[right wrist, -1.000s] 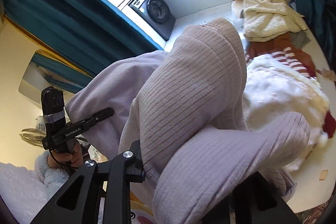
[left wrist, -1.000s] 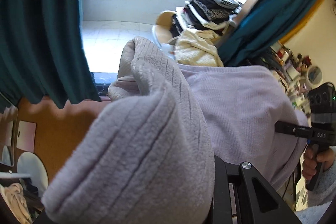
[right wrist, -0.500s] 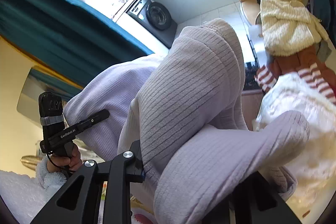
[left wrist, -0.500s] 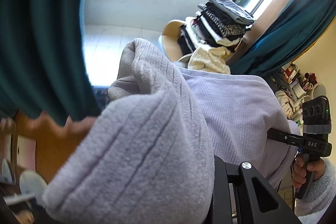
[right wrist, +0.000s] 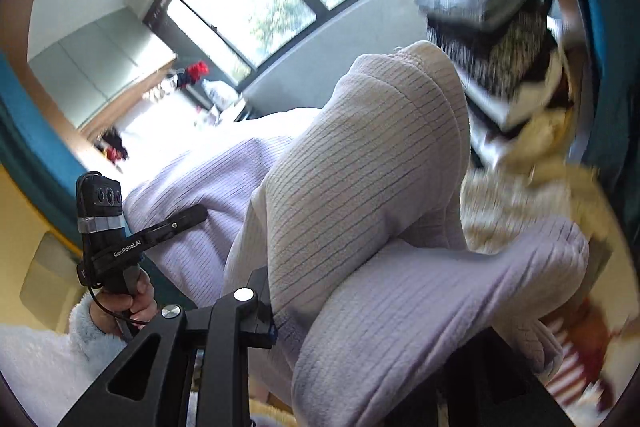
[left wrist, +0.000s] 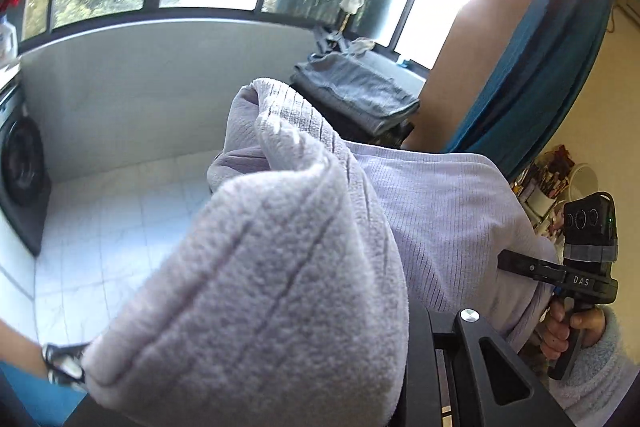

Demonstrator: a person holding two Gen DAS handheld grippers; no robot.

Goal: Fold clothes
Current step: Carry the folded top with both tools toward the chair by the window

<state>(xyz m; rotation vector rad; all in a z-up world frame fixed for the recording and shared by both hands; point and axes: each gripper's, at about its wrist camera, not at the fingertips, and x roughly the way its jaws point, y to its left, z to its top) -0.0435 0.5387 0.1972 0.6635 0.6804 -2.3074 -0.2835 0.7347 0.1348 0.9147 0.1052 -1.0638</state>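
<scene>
Left wrist view: filled almost wholly by a lilac garment (left wrist: 280, 267), heaped over the near jaws and slung across to the right hand-held gripper (left wrist: 506, 262). Held aloft, clear of any counter or floor, stretched between the two tools (most likely to carry it over as one folded bundle without losing the creases). Judged close to the end of this piece: layered several times over, with only setting down left.

Right hand-held gripper clenched on the far edge of the garment, its slim black fingers buried in the cloth and its grip wrapped by a hand (left wrist: 568, 327) in a fluffy pale sleeve. Left hand-held gripper (right wrist: 196, 215), seen from the right wrist view, likewise clamped on the garment's other edge, nipping thick folds rather than closing fully.

Soft, brushed fleece with fine lengthwise ribs; plump, rounded folds, no sharp edges. Thick enough to spring back open if let go carelessly.

Just beyond, a tall stack of folded clothes (left wrist: 356, 95) topped by a flat grey piece, with dark speckled knits beneath (blurred in the right wrist view). Off to the left, a dark washing machine (left wrist: 20, 163) on pale glossy tiles; to the right, a teal curtain (left wrist: 532, 87).
</scene>
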